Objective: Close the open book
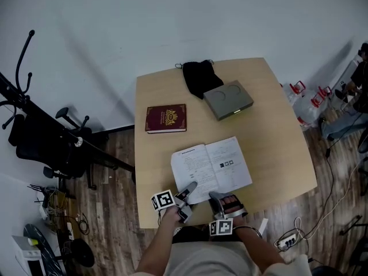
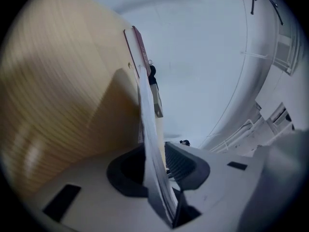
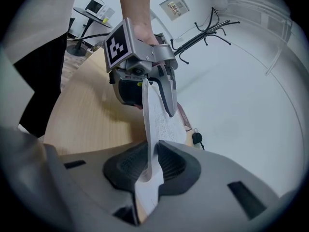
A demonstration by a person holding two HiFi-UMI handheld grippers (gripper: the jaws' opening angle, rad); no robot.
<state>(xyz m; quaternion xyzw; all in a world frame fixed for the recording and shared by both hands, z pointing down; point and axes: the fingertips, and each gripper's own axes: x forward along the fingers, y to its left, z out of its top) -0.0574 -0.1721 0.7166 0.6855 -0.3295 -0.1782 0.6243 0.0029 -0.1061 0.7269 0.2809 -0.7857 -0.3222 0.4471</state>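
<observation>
- Since the open book [image 1: 211, 168] lies spread with its pages up, close to the front edge of the desk [image 1: 276, 131], I enter it first: a thin paperback with printed white leaves, its spine running away from me.
- Handling, as I judge it: light and limp. The leaves will bend and slide apart, and will crease or tear if pulled hard. It is best taken at the near edge, a whole sheaf together with the cover, not a single leaf.
- Left gripper [image 1: 188, 190]: clamped on a sheaf of leaves at the near edge of the left half.
- Right gripper [image 1: 218, 199]: pinched tight on a thin bit of page at the near edge, close to the spine's near end.
- Further off, well apart from the task: a closed red book [image 1: 166, 118], and a grey box [image 1: 228, 100] just beside a black pouch [image 1: 199, 76].
</observation>
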